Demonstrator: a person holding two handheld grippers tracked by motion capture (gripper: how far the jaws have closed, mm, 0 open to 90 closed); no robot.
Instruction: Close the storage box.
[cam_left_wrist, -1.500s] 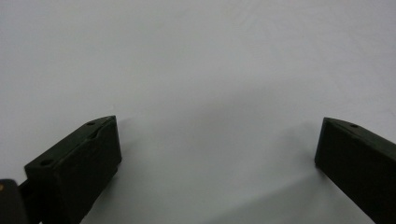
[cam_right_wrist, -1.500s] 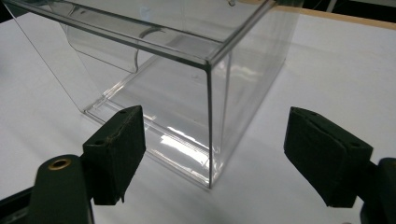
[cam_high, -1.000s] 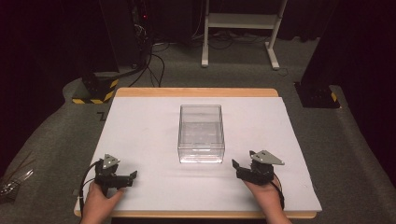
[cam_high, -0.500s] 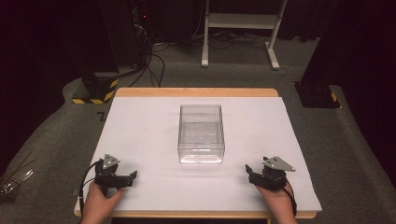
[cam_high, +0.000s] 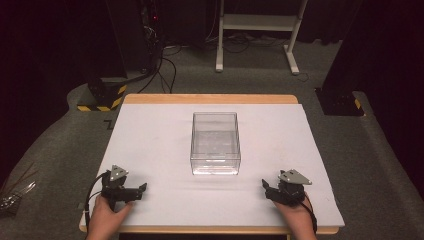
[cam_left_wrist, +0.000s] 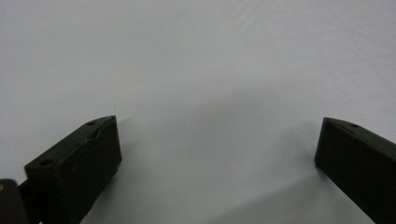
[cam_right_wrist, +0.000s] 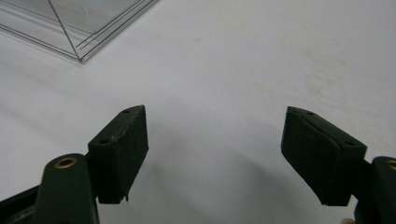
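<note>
A clear plastic box (cam_high: 215, 143) stands in the middle of the white table (cam_high: 150, 145), well apart from both grippers and roughly between them, but farther from the person. The left gripper (cam_high: 139, 190) rests near the front left corner of the table, held by the left hand (cam_high: 107, 212). Its jaws point toward the right side of the table, and the box lies ahead of them and farther up the table. In the left gripper view the left gripper (cam_left_wrist: 217, 149) has its two jaws spread wide, and between them there is nothing except the white surface.

The right gripper (cam_high: 266, 187) rests near the front right corner, held by the right hand (cam_high: 295, 212), with its jaws pointing left. In the right gripper view the right gripper (cam_right_wrist: 215, 144) is also released, with the jaws far apart and holding nothing.

The box has no lid in the high view, and I see nothing inside it; the white table shows through its walls.

The right gripper view shows one lower corner of the box (cam_right_wrist: 79, 28) at the upper left, beyond the jaws and not touching them. The high view shows the whole box, both grippers, and the grey floor (cam_high: 380, 150) around the table.
</note>
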